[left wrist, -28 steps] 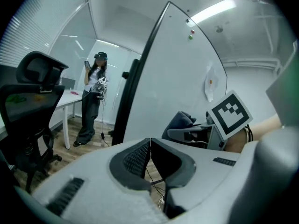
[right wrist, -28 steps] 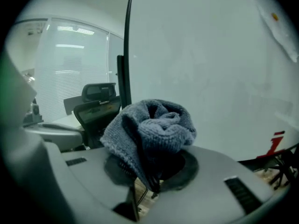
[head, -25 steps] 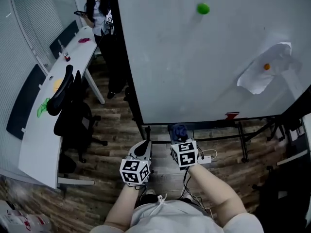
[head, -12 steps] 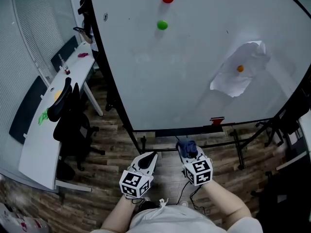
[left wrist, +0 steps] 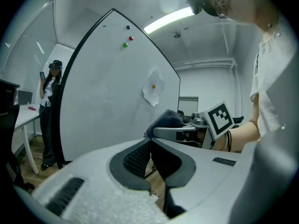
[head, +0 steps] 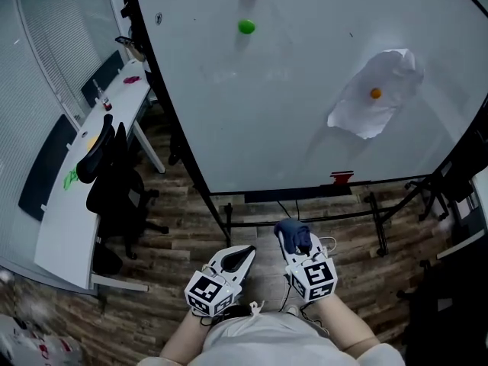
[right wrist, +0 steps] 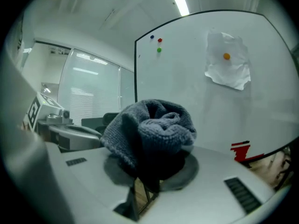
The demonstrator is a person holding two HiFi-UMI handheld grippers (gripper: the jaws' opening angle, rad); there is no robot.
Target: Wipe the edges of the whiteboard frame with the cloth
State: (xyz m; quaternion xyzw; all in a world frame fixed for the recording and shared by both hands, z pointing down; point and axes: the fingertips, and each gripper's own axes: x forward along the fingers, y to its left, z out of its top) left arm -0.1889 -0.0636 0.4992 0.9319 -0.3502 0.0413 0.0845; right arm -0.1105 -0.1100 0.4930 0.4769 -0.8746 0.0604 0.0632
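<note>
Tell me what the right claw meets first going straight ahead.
Probably the whiteboard, low near its bottom frame, with the held cloth touching first; nothing shows between them, though depth is unclear.

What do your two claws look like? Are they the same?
Yes, they match. The left claw and right claw are white, tapering to a point, with dark ribbed pads inside. Each carries a cube of black-and-white square markers. The shirt is white.
</note>
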